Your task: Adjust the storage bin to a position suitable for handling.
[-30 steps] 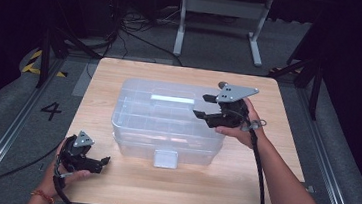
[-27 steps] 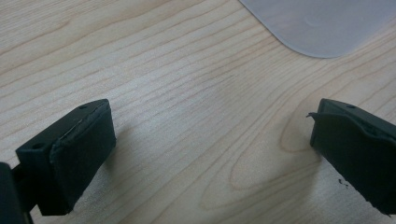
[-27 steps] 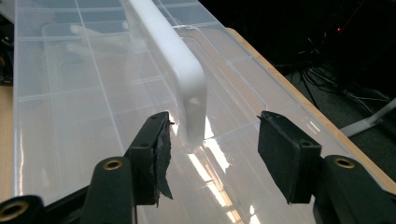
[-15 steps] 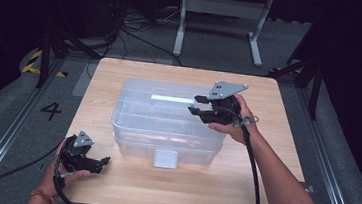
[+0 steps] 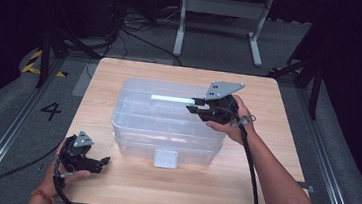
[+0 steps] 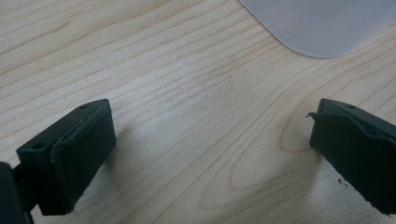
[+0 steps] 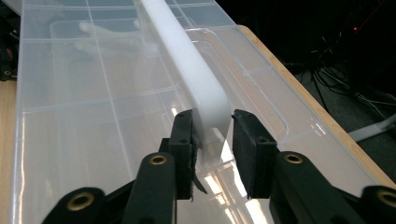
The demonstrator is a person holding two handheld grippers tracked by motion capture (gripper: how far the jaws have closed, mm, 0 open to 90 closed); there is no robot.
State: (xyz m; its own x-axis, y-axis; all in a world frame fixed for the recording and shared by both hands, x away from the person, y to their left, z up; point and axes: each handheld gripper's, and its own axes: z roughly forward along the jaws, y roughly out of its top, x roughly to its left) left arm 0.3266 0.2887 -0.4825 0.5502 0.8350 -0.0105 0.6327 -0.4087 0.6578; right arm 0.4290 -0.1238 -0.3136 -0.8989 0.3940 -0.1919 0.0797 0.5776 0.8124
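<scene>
A clear plastic storage box (image 5: pixel 166 126) with a compartmented lid (image 7: pixel 93 116) stands in the middle of the wooden table (image 5: pixel 274 156). A white handle (image 5: pixel 171 99) runs along the lid's top. My right gripper (image 5: pixel 193 106) reaches in from the right at the handle's right end. Its jaws have just been closing, and in the right gripper view my right gripper (image 7: pixel 212 135) has both pads against the sides of the white handle (image 7: pixel 187 60). My left gripper (image 5: pixel 105 161) rests near the table's front left, and my left gripper (image 6: pixel 210 144) stands open over bare wood.
A pale latch (image 5: pixel 165 158) sits on the box's front wall. A corner of the box (image 6: pixel 322 23) shows ahead of the left gripper. Beyond the table stand a metal stand leg (image 5: pixel 255 44) and floor cables (image 5: pixel 125 36).
The right gripper has shifted slightly left onto the end of the handle and its jaws have narrowed around it. The left hand and gripper have stayed where they were.
</scene>
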